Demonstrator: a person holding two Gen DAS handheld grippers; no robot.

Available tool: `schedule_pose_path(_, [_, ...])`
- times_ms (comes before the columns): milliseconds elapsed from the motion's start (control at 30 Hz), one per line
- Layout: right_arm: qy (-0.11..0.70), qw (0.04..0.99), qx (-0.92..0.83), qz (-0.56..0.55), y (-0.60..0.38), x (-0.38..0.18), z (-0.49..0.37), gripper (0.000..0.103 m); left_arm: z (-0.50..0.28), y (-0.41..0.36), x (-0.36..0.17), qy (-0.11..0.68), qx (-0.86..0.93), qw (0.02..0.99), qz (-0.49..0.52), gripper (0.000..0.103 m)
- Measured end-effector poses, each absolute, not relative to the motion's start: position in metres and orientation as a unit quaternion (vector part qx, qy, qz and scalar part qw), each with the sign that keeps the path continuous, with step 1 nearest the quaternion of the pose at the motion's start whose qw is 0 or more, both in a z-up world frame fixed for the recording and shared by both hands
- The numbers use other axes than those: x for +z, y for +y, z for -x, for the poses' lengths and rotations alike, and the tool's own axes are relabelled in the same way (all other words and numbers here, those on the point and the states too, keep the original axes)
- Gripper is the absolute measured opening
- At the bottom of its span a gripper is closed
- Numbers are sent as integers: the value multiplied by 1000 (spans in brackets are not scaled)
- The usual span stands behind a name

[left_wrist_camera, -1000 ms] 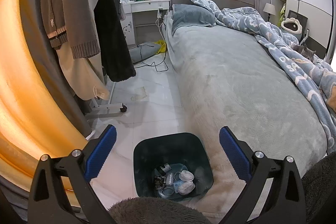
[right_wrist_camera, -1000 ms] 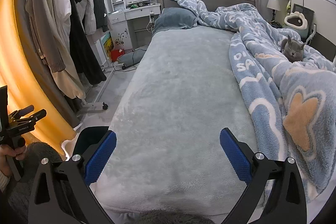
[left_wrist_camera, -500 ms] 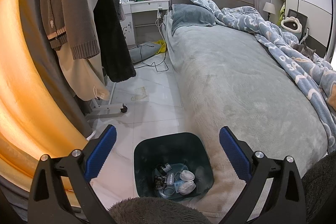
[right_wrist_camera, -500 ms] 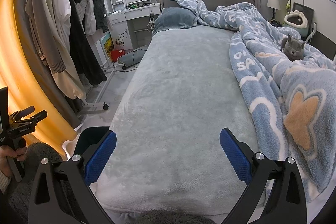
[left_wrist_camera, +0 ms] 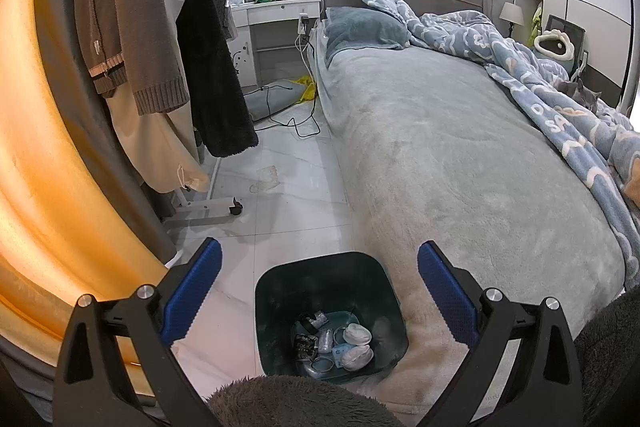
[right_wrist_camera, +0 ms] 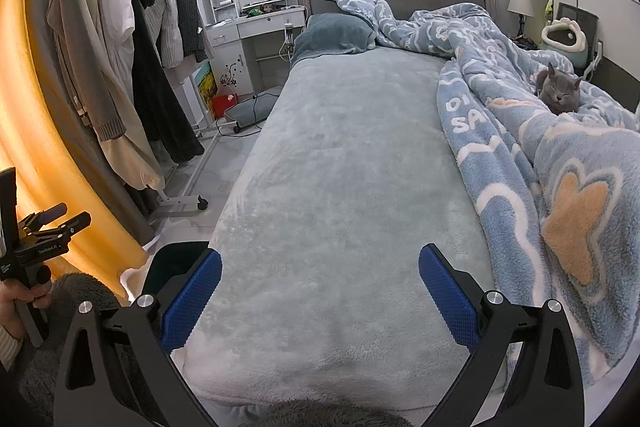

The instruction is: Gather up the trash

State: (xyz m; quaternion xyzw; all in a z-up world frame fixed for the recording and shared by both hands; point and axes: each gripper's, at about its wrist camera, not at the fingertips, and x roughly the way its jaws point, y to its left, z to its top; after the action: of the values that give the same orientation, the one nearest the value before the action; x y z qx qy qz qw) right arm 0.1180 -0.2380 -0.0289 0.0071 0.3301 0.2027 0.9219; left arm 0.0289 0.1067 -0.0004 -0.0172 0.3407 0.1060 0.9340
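A: Where is the trash?

B: Most of it lies in the bin (left_wrist_camera: 330, 303), a dark green one standing on the floor right against the bed's (left_wrist_camera: 460, 163) near left corner. Inside, at the bottom, are crumpled white wads, wrappers and a few small bits (left_wrist_camera: 334, 341). One more scrap (left_wrist_camera: 266, 179), pale and flat, lies on the floor tiles between the clothes rack (left_wrist_camera: 202, 205) and the bed's left edge, well apart from the bin.

A: And the left gripper (left_wrist_camera: 319, 267)?

B: It hangs over the bin, its blue fingers wide apart with nothing between them.

A: The right gripper (right_wrist_camera: 320, 271)?

B: Over the foot end of the bed, fingers spread just as wide, empty too. The bin's rim (right_wrist_camera: 176, 255) peeks out behind its left finger.

A: Anything on the bed?

B: A blue blanket (right_wrist_camera: 540, 131) bunched along the right edge, with a grey cat (right_wrist_camera: 558, 91) resting on it, and a pillow (right_wrist_camera: 334, 35) at the headboard end.
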Motion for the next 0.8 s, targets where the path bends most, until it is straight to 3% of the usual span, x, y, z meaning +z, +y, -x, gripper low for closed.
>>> schedule_pose_path(800, [331,922,202,-8,-238,-28,-118,100,-29,105,-1,340,107,934,12,100])
